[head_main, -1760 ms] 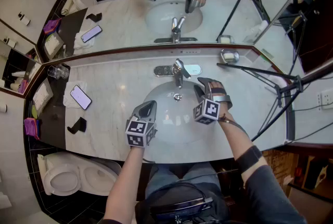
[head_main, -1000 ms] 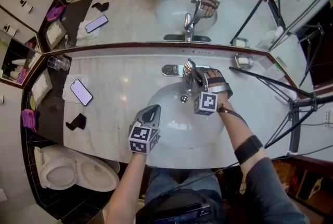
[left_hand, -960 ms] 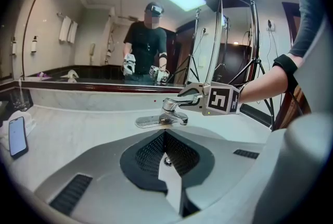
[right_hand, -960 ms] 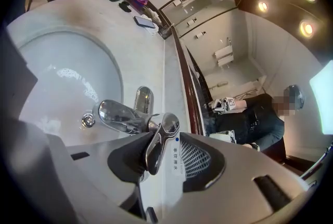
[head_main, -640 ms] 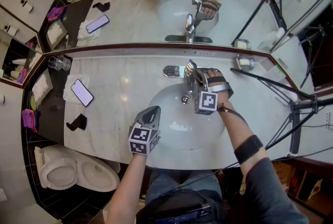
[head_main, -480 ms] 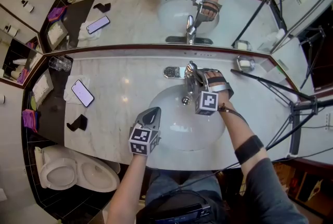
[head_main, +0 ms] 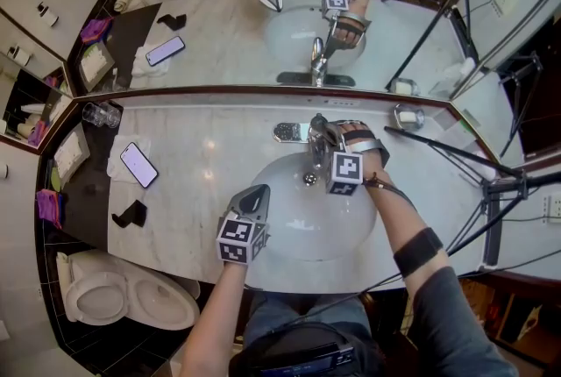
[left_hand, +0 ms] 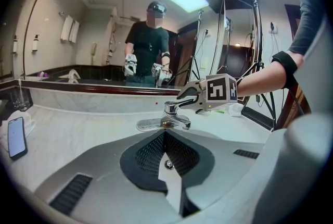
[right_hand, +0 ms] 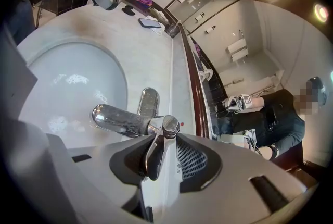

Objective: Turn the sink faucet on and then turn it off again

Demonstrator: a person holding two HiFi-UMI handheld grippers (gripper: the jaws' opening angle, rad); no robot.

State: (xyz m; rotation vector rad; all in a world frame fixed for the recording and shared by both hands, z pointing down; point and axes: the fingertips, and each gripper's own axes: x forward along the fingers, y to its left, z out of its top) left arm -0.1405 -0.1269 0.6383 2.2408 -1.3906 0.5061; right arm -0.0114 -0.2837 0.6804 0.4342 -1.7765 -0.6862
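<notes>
The chrome faucet [head_main: 308, 138] stands behind the white basin [head_main: 289, 231]. My right gripper [head_main: 320, 138] is at its top; its jaws have just been closing and now press on the faucet lever [right_hand: 155, 152], which lies between the pads. The spout [right_hand: 117, 119] points over the bowl, and no water shows under it. My left gripper [head_main: 257, 191] hovers shut and empty over the basin's near left rim, pointing at the faucet [left_hand: 174, 113]. From there the right gripper [left_hand: 190, 98] is seen on the lever.
A phone [head_main: 138, 165] lies on a white towel at the counter's left, with a glass [head_main: 101, 115] behind and a black object [head_main: 130, 213] in front. A soap dish [head_main: 408, 117] and a tripod leg [head_main: 438, 147] sit right. The mirror rises behind the faucet.
The right gripper moved from beside the bowl up onto the faucet lever, then stayed there and tilted a little. The left gripper has kept its place.
</notes>
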